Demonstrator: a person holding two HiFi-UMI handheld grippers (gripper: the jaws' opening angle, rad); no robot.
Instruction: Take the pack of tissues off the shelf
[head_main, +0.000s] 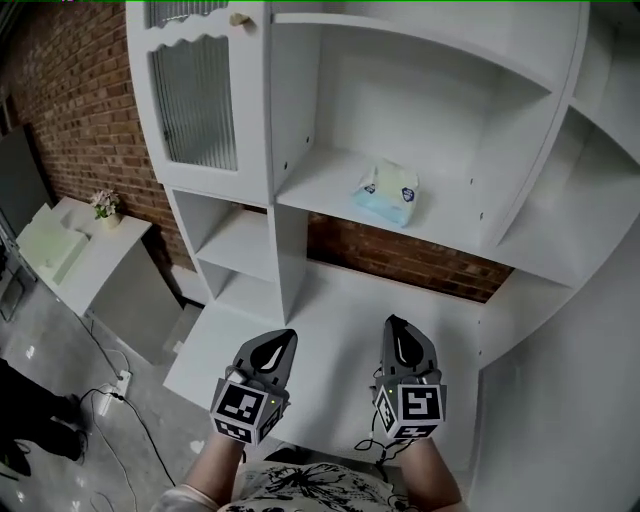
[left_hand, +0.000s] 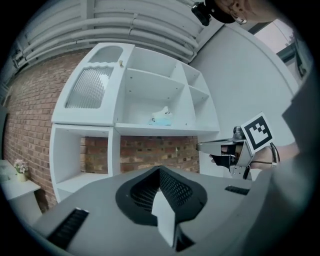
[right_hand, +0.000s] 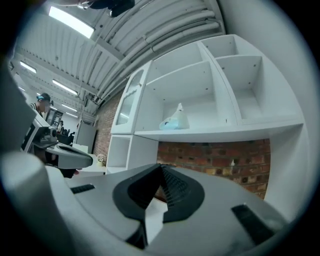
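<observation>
White shelf unit (head_main: 290, 150) stands against a brick wall (head_main: 400, 255). Left tongs (head_main: 282, 342) and right tongs (head_main: 395, 328), both clenched and empty, hover side by side. The pack of tissues (head_main: 387, 192) lies on the middle shelf (head_main: 320, 185), well beyond and above them.

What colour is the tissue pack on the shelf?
The tissue pack is pale blue and white with small dark blue marks; clearest in the head view.
</observation>
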